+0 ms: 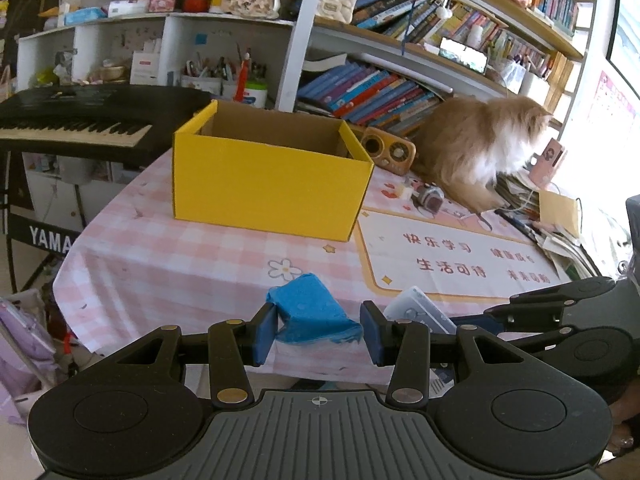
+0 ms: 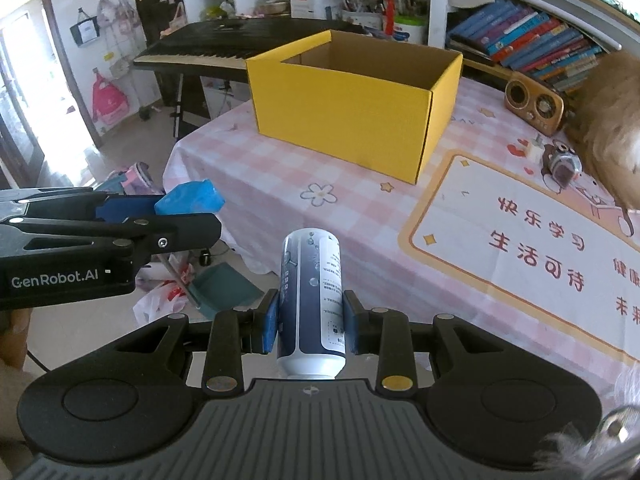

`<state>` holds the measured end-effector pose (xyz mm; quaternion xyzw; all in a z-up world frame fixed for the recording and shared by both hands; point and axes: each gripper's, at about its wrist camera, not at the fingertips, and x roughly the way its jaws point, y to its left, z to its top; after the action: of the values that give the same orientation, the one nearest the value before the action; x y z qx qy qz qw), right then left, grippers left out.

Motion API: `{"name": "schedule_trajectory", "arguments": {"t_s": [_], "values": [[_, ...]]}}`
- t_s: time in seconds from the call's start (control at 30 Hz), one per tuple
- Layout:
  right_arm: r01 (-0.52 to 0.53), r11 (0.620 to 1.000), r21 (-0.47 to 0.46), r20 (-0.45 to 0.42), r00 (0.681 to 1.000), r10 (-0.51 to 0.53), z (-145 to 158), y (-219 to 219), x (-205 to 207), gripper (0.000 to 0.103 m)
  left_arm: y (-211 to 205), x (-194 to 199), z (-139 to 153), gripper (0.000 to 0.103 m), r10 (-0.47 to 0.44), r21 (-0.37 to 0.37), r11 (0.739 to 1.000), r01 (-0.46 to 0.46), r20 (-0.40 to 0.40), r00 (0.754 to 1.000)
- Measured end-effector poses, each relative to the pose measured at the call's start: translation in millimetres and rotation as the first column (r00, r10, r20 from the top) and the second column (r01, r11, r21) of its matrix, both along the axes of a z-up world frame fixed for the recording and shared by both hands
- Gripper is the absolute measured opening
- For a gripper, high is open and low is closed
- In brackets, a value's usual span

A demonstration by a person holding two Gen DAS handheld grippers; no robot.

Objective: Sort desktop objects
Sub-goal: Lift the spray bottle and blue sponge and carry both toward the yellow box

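Note:
My left gripper (image 1: 318,330) is shut on a crumpled blue packet (image 1: 312,312), held above the near edge of the pink checked table (image 1: 180,256). The same gripper and its blue packet (image 2: 192,196) show at the left of the right wrist view. My right gripper (image 2: 310,322) is shut on a white and dark blue can (image 2: 312,292), which points away from me over the table's near edge. An open yellow cardboard box (image 1: 272,184) stands farther back on the table; the box (image 2: 352,116) looks empty in the part of its inside that shows.
A fluffy orange cat (image 1: 476,148) sits at the table's right, beside a wooden radio (image 1: 386,150) and a small toy (image 1: 428,200). A printed mat (image 1: 452,256) covers the right half. A keyboard (image 1: 80,120) stands left, bookshelves behind. Papers (image 1: 556,216) pile at the right edge.

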<state>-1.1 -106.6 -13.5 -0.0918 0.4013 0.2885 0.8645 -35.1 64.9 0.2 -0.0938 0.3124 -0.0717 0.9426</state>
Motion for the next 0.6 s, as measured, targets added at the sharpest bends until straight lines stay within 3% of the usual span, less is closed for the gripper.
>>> {"name": "schedule_trajectory", "arguments": {"t_s": [0.6], "values": [[-0.021,1.0,0.01,-0.013,1.0,0.021,-2.4,0.8,17.7,0.03,-2.3,20.5,-1.5,0.044,0.016,0.014,1.0,-0.016,-0.019,1.0]]}}
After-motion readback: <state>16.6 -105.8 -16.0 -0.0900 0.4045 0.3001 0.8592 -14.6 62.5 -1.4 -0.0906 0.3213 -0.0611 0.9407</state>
